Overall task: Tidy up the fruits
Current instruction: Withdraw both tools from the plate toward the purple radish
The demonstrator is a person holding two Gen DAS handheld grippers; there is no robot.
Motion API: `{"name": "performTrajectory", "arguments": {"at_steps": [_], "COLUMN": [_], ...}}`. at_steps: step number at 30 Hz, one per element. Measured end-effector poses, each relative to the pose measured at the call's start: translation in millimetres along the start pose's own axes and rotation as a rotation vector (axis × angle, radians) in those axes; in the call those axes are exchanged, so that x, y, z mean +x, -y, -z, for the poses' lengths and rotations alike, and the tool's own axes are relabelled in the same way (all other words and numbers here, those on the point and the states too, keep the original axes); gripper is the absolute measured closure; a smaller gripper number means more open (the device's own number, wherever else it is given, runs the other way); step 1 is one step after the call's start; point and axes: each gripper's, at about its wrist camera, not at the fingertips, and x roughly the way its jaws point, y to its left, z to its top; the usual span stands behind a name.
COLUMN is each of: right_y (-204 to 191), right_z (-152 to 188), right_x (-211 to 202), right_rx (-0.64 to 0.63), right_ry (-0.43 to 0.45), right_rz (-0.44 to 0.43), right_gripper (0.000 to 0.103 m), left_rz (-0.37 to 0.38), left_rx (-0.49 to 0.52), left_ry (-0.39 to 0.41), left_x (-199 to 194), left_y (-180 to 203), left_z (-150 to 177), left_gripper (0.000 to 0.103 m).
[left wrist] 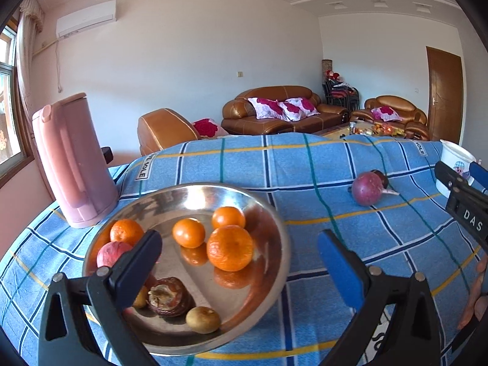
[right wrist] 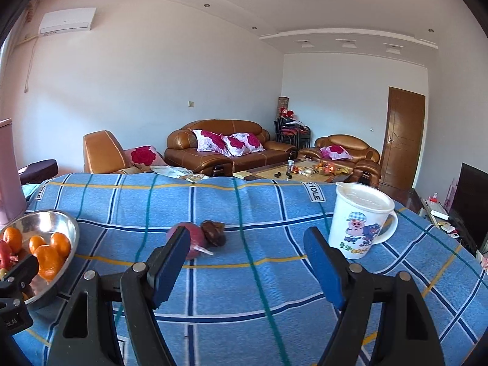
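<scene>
While a blue plaid tablecloth (right wrist: 244, 274) is covering the whole table, a pink electric kettle (left wrist: 73, 161) is standing upright at its far left, just beside the steel bowl (left wrist: 268, 213). That bowl is sitting on the cloth in front of the left gripper (left wrist: 241, 256), whose jaws are standing spread with nothing between the pads; its left finger is overlapping the bowl's near rim in the left wrist view. Inside the bowl, 4 oranges are lying, the biggest orange (left wrist: 230, 247) toward the middle, along with a red apple (left wrist: 111, 253) at the left, partly hidden behind the finger, a dark shrivelled fruit (left wrist: 169, 297) at the near side, and a small brownish-green fruit (left wrist: 203, 319) touching the near wall.

At the right of the cloth, a white lidded mug (right wrist: 360, 219) with a cartoon pig is standing upright, well apart from the bowl. The right gripper (right wrist: 247, 259) is hovering over the cloth with its jaws spread wide and empty. Ahead of its left finger, between bowl and mug, a purple-red round fruit (right wrist: 195, 244) is lying on the cloth, touching a smaller dark brown fruit (right wrist: 215, 231) just behind it. Both are lying outside the bowl.
</scene>
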Motion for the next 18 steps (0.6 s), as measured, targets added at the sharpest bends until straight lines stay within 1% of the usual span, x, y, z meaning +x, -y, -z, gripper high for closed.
{"name": "performTrajectory", "arguments": {"at_steps": [2, 7, 10, 13, 18], "right_y": [9.6, 27.9, 35.5, 40.2, 44.1], "right_z": [-0.6, -1.9, -1.9, -1.9, -2.3], "right_x": [3.5, 14.6, 20.1, 25.2, 29.6], "right_rx": [0.006, 0.02, 0.045, 0.062, 0.076], "right_ry": [-0.004, -0.018, -0.046, -0.071, -0.094], "right_rz": [0.013, 0.055, 0.056, 0.058, 0.048], "right_gripper": [0.025, 0.025, 0.025, 0.025, 0.025], "left_rz": [0.02, 0.067, 0.095, 0.13, 0.17], "left_rx": [0.013, 0.024, 0.034, 0.04, -0.006], "left_ry": [-0.004, -0.048, -0.067, -0.102, -0.153], "left_x": [1.7, 15.7, 28.6, 47.6, 81.2], "left_y": [12.8, 46.8, 69.8, 91.4, 115.9], "left_z": [-2.1, -10.4, -18.8, -28.3, -44.8], "left_gripper": [0.0, 0.0, 0.0, 0.0, 0.001]}}
